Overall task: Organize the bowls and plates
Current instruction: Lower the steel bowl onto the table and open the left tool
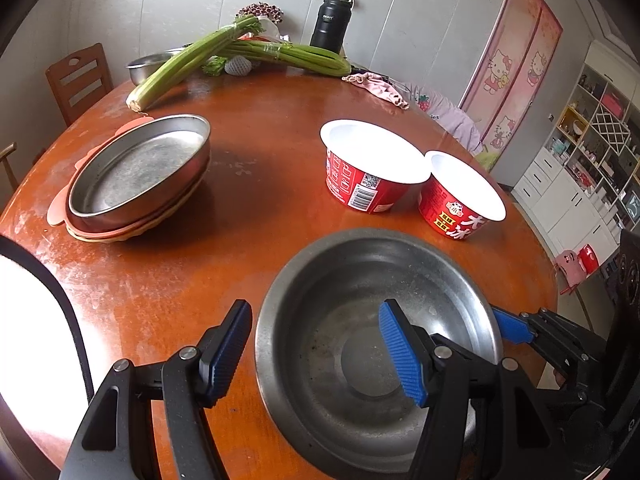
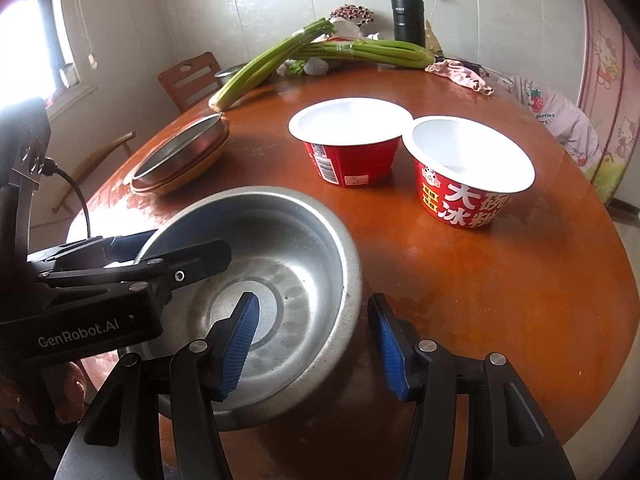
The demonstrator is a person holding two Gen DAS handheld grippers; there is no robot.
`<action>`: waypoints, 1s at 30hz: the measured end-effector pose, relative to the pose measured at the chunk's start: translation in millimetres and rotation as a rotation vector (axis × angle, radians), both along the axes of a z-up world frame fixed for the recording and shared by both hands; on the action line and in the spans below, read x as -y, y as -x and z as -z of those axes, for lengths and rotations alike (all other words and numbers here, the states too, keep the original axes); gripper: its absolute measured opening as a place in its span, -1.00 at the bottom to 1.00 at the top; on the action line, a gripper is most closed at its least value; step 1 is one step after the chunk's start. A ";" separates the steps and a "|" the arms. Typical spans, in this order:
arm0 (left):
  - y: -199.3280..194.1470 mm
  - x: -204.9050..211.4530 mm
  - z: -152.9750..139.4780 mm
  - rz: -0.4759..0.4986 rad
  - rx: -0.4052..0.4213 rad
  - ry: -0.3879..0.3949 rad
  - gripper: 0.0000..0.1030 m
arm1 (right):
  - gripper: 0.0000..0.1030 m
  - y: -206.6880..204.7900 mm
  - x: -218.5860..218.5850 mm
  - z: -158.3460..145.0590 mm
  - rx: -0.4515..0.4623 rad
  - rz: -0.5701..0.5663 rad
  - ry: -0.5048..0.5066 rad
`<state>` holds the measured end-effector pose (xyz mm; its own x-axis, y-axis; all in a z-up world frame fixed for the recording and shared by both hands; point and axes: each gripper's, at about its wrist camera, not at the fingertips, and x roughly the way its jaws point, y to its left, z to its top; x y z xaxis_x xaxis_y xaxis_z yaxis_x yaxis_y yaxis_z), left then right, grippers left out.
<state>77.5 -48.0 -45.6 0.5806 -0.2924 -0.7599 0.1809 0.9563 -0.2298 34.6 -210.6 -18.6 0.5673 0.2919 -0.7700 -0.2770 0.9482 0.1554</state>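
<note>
Two grippers, left gripper [image 1: 316, 354] and right gripper [image 2: 314, 344], straddle opposite rims of the steel bowl [image 1: 352, 304] near the tabletop's [image 1: 248, 216] front edge, jaws spread without pinching; plates [image 1: 136, 176] look stacked, both red paper bowls [image 1: 370, 168] still unstacked.

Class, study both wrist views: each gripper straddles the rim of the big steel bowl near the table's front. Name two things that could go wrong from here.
1. Both the left gripper and right gripper stand open astride the steel bowl's rim; closing unevenly on smooth metal could tip it or let it slip.
2. The two red paper bowls stand just behind it; swinging the steel bowl that way might topple them.
</note>
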 end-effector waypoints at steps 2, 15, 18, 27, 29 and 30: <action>0.8 -1.8 -0.8 -0.004 0.000 0.004 0.27 | 0.14 0.8 1.5 -1.3 0.005 0.002 -0.002; -8.8 11.9 -34.1 0.008 0.041 -0.003 0.28 | 0.27 -6.9 51.5 -25.5 0.069 0.109 -0.041; -16.3 26.3 -40.4 0.040 0.034 0.012 0.28 | 0.28 -11.6 72.7 -34.1 0.096 0.157 -0.050; -35.8 74.2 -53.3 0.111 0.011 0.018 0.28 | 0.28 -27.3 118.0 -50.3 0.122 0.222 -0.049; -41.2 83.1 -53.6 0.113 0.000 0.016 0.28 | 0.28 -31.2 122.7 -51.9 0.123 0.216 -0.044; -44.3 87.9 -53.1 0.113 -0.005 0.016 0.28 | 0.28 -32.5 125.2 -52.4 0.121 0.214 -0.041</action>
<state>121.8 -136.0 7.5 0.5393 -0.3682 -0.7573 0.2866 0.9259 -0.2461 67.1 -335.8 33.8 0.7070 0.1847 -0.6827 -0.0898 0.9809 0.1723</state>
